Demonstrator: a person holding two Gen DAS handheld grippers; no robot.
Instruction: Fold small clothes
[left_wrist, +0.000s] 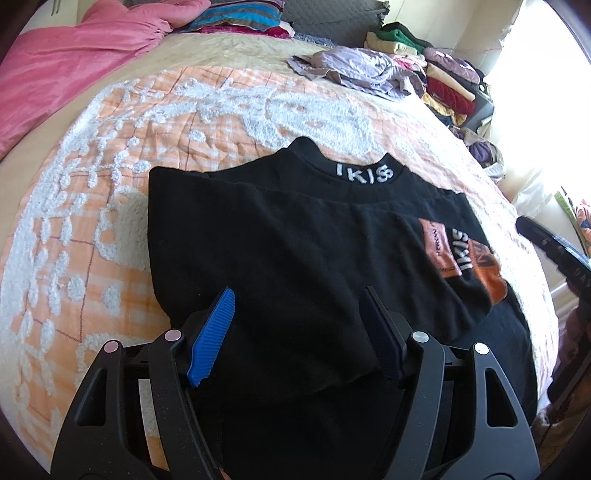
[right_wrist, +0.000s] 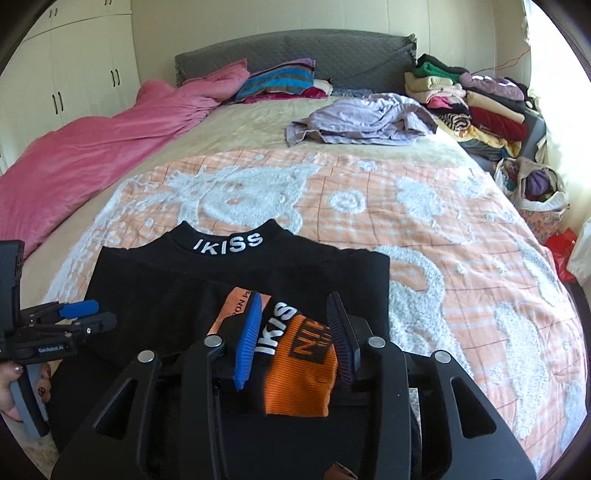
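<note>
Across the near end of the bed (right_wrist: 461, 258), on its orange-and-white blanket (right_wrist: 424, 206), lies a black top (left_wrist: 295, 240), partly folded, its collar with white lettering on the far side of both grippers. A fold of black cloth bunches up between the fingers of the left gripper (left_wrist: 299, 314); its jaws stand fairly wide, and I cannot tell whether the pads press on the cloth. The right gripper (right_wrist: 295, 332) is over the orange patch (right_wrist: 303, 376) on the top's front, its jaws partly open with the patch and white letters showing between them; the pads are close to the cloth but not clearly pinching it. From the right gripper's view, the left one sits off to the left, low over the edge of the top, with a hand (right_wrist: 11, 391) on its grey handle.

Well beyond both grippers, a crumpled lilac garment (right_wrist: 362, 118) rests mid-bed. A pink quilt (right_wrist: 92, 155) runs along the far left, striped pillows (right_wrist: 280, 79) lie by the grey headboard (right_wrist: 295, 51), and stacks of folded clothes (right_wrist: 476, 107) stand far right.
</note>
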